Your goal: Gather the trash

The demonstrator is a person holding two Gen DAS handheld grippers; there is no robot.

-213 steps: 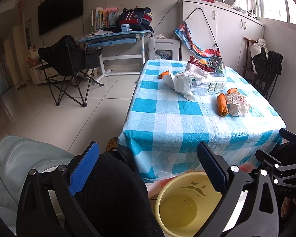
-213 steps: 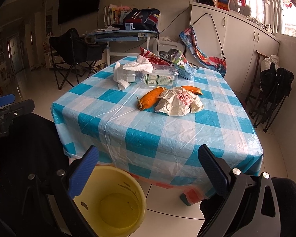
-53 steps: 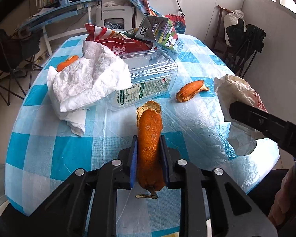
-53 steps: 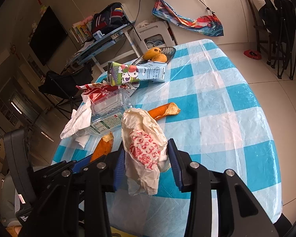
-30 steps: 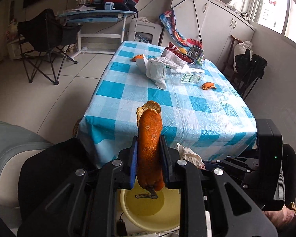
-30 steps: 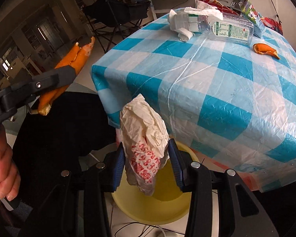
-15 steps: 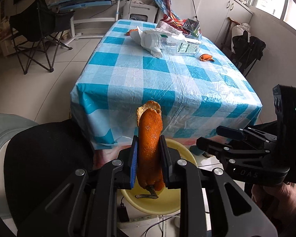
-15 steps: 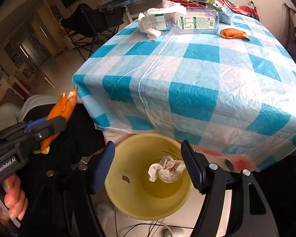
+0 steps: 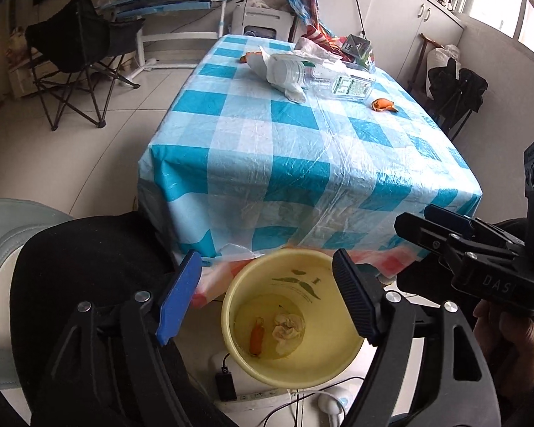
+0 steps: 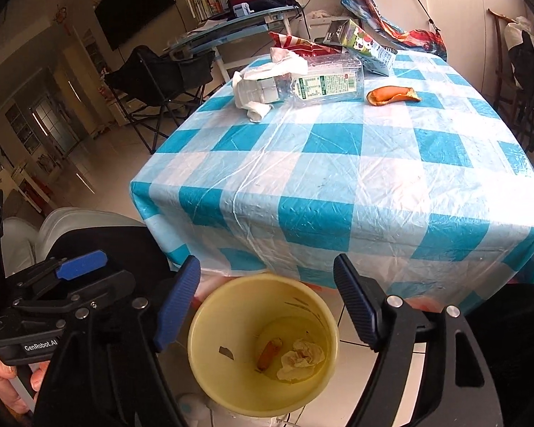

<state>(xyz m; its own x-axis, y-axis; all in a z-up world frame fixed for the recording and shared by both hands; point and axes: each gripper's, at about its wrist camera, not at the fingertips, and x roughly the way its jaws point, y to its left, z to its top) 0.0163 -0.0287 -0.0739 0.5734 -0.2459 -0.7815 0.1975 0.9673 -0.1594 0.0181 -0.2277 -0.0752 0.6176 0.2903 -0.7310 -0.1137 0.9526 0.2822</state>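
Two pieces of trash lie at the bottom of the yellow bucket [image 9: 292, 323] on the floor at the near end of the worktop [image 9: 302, 163]: an orange peel [image 9: 256, 336] and a crumpled wrapper [image 9: 288, 325], side by side and just apart. I hold both claws above the rim. The left claw [image 9: 267, 299] has just been opening, and its jaws now stand wide with nothing between them. The right claw [image 10: 267, 302] has also just been opening and is likewise spread wide and empty, with the bucket's mouth framed between its pads.

I judge the drop-off step finished for this pair and the task only partly done. More trash waits at the far end of the checked cloth: a second orange peel [image 10: 391, 94] lying alone, a clear plastic bottle [image 10: 324, 83] on its side with white tissue [image 10: 267, 71] draped over and beside it, a milk carton [image 10: 361, 48] and a red snack bag [image 10: 295, 44] behind those. One more scrap of peel [image 9: 244, 58] shows at the far left edge.

The next move, as I read it, calls for lifting both claws clear of the bucket and reaching forward over the worktop. The lone peel looks the easiest pick for the right claw; the tissue sits on the left claw's side.
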